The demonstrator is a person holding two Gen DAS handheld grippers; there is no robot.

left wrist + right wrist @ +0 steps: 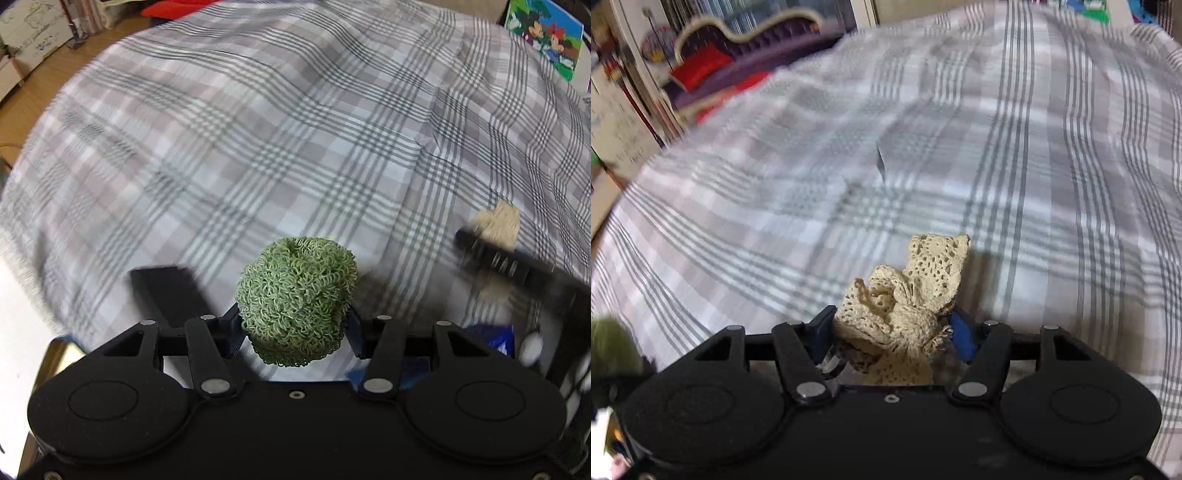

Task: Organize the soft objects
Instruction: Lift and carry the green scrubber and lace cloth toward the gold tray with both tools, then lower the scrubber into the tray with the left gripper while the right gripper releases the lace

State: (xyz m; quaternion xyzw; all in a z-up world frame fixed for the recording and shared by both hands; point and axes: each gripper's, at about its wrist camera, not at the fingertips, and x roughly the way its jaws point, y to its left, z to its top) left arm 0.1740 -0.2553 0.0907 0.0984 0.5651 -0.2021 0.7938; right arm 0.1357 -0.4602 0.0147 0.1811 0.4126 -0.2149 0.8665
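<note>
A grey-and-white plaid bedspread is filling both views, its far parts smearing with blur. The left gripper is clamping a round green loop-yarn scrubber between its jaws above the bedspread; the ball is hiding the fingertips and has no clear long axis. The right gripper is pinching a crumpled cream crochet cloth, its free end pointing up and away. The left view is catching that cloth blurred at right; only the right view is showing a purple sofa with a red cushion.
</note>
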